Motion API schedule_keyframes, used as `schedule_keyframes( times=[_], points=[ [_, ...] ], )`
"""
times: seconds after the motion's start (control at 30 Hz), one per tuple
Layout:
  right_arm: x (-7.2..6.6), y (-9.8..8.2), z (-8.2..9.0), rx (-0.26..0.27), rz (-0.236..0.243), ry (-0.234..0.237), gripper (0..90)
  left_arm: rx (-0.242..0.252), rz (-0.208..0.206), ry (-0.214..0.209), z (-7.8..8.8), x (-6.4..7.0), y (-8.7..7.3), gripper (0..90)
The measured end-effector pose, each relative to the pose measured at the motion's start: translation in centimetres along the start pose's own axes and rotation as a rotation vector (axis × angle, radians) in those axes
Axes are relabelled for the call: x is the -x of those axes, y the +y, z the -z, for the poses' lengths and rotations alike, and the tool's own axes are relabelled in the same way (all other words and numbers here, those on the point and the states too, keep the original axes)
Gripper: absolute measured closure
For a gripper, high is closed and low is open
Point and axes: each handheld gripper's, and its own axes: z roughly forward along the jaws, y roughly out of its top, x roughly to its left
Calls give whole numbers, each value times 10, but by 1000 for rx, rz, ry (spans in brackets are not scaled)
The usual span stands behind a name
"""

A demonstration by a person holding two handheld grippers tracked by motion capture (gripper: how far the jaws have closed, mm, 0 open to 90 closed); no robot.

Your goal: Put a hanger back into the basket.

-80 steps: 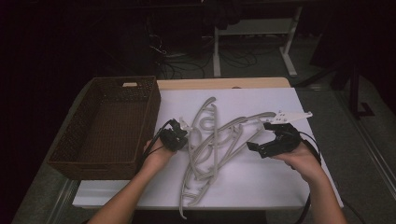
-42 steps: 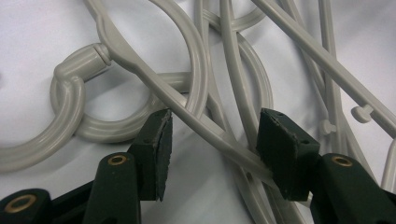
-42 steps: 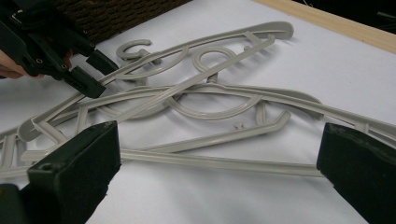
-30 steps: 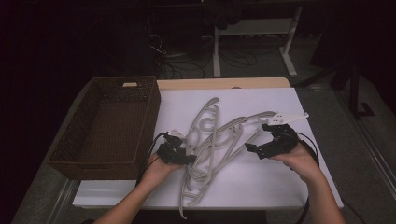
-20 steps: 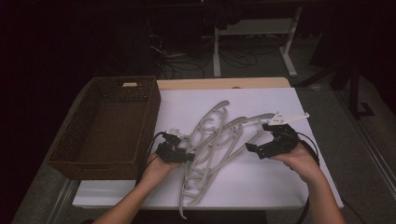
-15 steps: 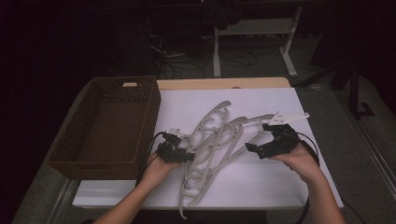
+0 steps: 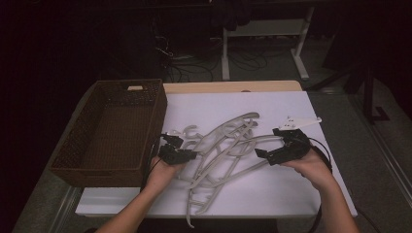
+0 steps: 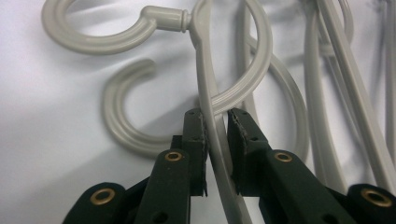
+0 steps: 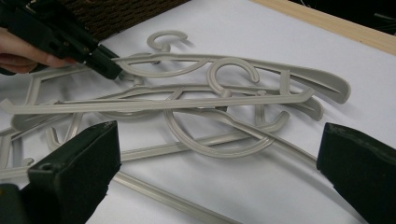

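Several grey plastic hangers (image 7: pixel 228 145) lie tangled on the white table top (image 7: pixel 291 194). My left gripper (image 7: pixel 192 155) is at the pile's left end, near the hooks (image 7: pixel 189 131). In the left gripper view its jaws have just been closing, and the left gripper (image 8: pixel 215 116) is now shut on one hanger's bar (image 8: pixel 219 154) just below its hook (image 8: pixel 102 39). My right gripper (image 7: pixel 266 143) is held over the pile's right end. In the right gripper view the right gripper (image 9: pixel 219 135) stands wide open, and the hangers (image 9: pixel 210 107) lie on the table beyond it.
A brown wicker basket (image 7: pixel 160 114) stands at the table's left, close beside the left hand. A wooden strip (image 7: pixel 233 86) runs along the table's far edge. Dark floor with desk legs and cables lies behind.
The left gripper has drawn its jaws in around a hanger bar. The upper hangers have swung a little to the right. The right gripper has stayed where it was.
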Motion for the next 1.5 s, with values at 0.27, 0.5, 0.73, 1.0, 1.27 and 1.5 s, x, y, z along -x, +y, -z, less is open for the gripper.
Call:
schedule_keyframes(
  times=[0.27, 0.5, 0.73, 1.0, 1.27, 1.5],
  points=[
    [0, 0, 0, 0, -1, -1, 0, 81, 5, 41, 4, -8, 9, 822],
    [1, 0, 2, 9, -7, -3, 0, 144, -52, 30, 17, 0, 19, 826],
    [1, 0, 4, 16, -11, -4, 0, 193, -81, 32, 40, 10, 40, 827],
    [1, -4, 10, 27, -22, -3, 0, 195, -145, 33, 75, 15, 71, 827],
    [5, -20, 17, 29, -44, -9, 0, 187, -214, 92, 119, -9, 92, 827],
    [11, -39, 25, 34, -66, -29, 0, 186, -240, 171, 156, -47, 94, 827]
  ],
)
